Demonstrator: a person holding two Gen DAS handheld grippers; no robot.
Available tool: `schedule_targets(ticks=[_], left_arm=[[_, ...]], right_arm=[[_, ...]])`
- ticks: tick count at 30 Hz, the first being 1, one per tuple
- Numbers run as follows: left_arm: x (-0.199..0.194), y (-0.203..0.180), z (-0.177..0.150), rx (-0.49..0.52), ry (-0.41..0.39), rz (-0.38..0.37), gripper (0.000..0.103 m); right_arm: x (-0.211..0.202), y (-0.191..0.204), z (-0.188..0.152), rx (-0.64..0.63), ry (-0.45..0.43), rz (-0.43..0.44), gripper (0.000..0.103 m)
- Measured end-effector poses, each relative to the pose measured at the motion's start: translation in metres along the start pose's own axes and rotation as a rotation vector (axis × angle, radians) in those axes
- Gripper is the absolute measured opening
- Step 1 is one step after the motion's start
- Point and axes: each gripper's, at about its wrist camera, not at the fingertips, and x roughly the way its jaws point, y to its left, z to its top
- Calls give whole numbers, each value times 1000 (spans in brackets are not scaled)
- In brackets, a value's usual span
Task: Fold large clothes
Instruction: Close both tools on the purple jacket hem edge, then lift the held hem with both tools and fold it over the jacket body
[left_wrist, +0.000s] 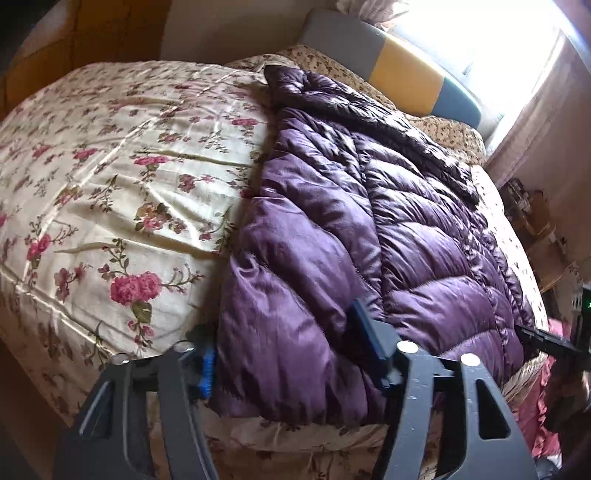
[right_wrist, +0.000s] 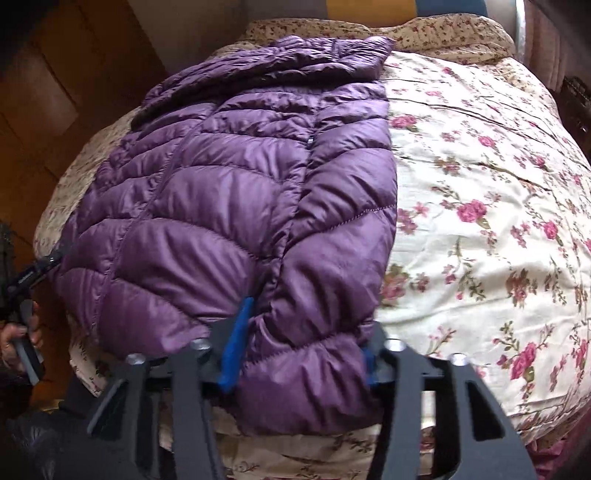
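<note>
Two tools are gripping the near hem of a purple jacket (left_wrist: 369, 206) lying on a bed (left_wrist: 110, 155). The left tool (left_wrist: 282, 354) is closing its blue pads on the hem corner at the jacket's left edge, with a thick fold of padding bunched between them. The right tool (right_wrist: 299, 350) is doing the same at the hem's right corner, its jaws narrowed around the puffy fabric.

To do this step well, judging from the frames, both grips should be biting through every layer of the hem, not just the slippery outer shell, and both corners should be lifting together and level so the quilted body is folding on a straight line toward the far collar.

The jacket is lying lengthwise, hem near and collar far, on a floral quilt (right_wrist: 480, 184). Its shell is glossy, with chevron quilting and a centre seam; it is looking already doubled along its length, though this is uncertain.
</note>
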Motion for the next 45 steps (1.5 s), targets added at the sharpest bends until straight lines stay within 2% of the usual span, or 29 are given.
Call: schedule_targets(ticks=[1,3,8,16,23,27,39,45], left_arm=[[-3,-5,-1,25,-11,9,44],[-9,-10,-1,53,-31,15,26],[-22,-18,0,75,-69,24,16],[-36,-27,7,90,-98,8,16],[-46,-26,27,65,-117,-64,11],[-46,-29,45,67,-137,-93,11],[-27,-40,100,88,-167,-105,11],[-15,-47,138,107,-201,-111,11]], right_arm=[[-1,2,0,-10,-2,2,31],[-1,7,1,-23,-7,-1,24],[-3,11,2,-48,-18,-14,17],[-17,15,11,-58,-57,-14,12],[-41,19,33,-54,-134,19,11],[-49,21,52,-62,-177,28,11],[-46,15,105,-48,-266,14,11],[-41,9,139,-35,-304,-3,10]])
